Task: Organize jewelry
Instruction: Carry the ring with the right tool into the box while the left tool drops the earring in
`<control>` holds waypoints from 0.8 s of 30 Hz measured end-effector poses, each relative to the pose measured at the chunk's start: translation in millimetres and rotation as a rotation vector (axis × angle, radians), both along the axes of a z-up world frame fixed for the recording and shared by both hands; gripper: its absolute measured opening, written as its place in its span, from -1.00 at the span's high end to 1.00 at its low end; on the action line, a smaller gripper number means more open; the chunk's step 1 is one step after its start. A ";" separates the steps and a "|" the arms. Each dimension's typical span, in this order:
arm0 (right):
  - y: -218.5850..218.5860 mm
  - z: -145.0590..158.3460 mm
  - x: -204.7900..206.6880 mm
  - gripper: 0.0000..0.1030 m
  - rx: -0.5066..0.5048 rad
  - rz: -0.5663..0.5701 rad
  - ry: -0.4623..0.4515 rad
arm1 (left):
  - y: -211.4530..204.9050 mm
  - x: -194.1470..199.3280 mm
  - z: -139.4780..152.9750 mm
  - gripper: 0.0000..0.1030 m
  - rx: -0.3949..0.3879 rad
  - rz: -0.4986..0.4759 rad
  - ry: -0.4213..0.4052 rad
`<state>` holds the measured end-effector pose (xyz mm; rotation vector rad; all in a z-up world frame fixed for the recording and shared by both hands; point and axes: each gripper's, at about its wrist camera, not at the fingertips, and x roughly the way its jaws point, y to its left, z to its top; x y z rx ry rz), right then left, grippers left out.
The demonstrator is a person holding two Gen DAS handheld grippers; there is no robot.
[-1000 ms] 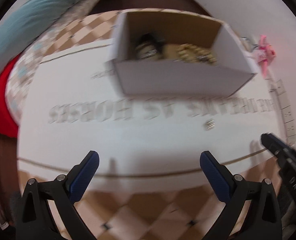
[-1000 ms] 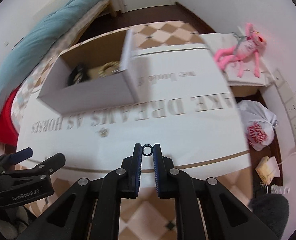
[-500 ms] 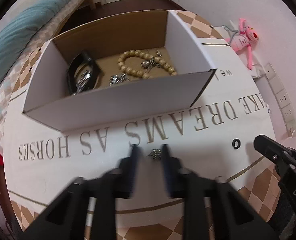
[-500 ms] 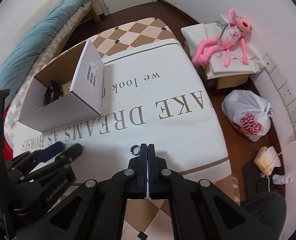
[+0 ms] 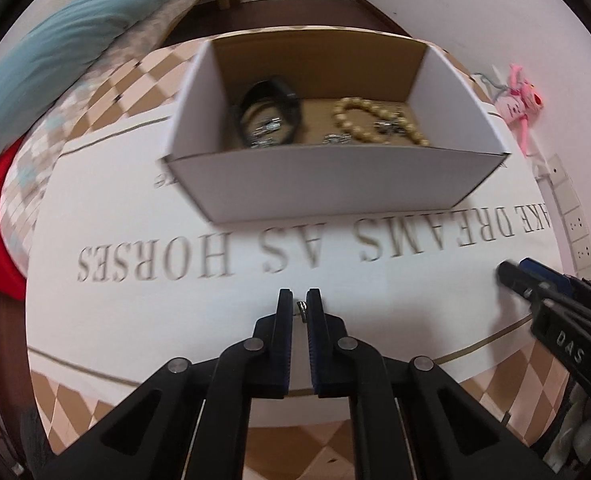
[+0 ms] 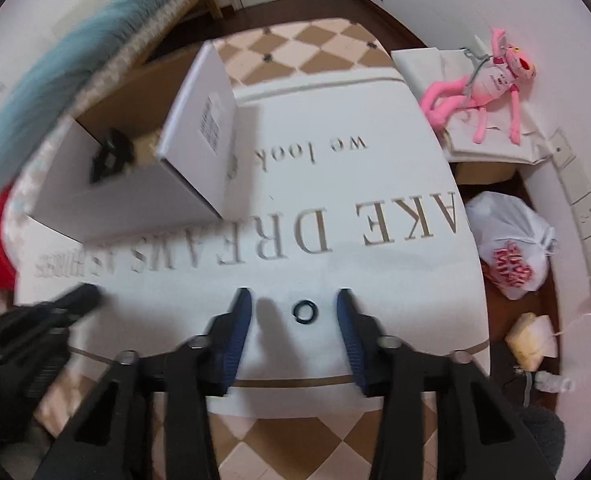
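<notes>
My left gripper [image 5: 298, 294] is shut on a small silver jewelry piece [image 5: 302, 307] just above the white lettered tablecloth [image 5: 135, 320]. Behind it stands an open white cardboard box [image 5: 327, 184] holding a black bracelet [image 5: 271, 98], a tan bead bracelet [image 5: 375, 120] and small silver pieces. My right gripper [image 6: 294, 294] is opening; a black ring [image 6: 304, 312] lies on the cloth between its blue fingers, touched by neither. The box [image 6: 199, 132] sits to its far left. Each gripper shows at the edge of the other's view: the right gripper [image 5: 511, 270], the left gripper [image 6: 81, 296].
A pink plush toy [image 6: 491, 80] lies on folded white fabric past the table's right edge. A white plastic bag [image 6: 511, 240] and a small packet sit on the floor below. A bed with a teal blanket [image 5: 55, 48] runs along the left.
The left gripper went from wide open to shut on the silver piece. The right gripper, shut around the black ring before, has spread, and the ring lies on the cloth.
</notes>
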<state>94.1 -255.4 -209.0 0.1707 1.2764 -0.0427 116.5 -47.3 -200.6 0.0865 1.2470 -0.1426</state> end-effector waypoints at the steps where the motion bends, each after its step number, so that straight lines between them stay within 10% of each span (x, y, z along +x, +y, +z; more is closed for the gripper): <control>1: 3.6 0.8 -1.4 0.75 -0.030 0.012 -0.021 | 3.3 -1.3 0.0 0.92 -0.002 0.006 0.003; 7: 12.7 7.7 -2.8 0.76 -0.019 0.036 -0.034 | 18.3 -7.2 22.0 0.92 -0.063 0.026 -0.003; 16: 36.8 103.2 42.5 0.76 0.200 0.102 -0.182 | 23.7 44.6 110.2 0.92 -0.247 0.009 -0.078; 24: 62.0 80.4 106.2 0.57 0.172 0.158 -0.066 | 23.8 108.2 95.6 0.69 -0.120 0.035 0.001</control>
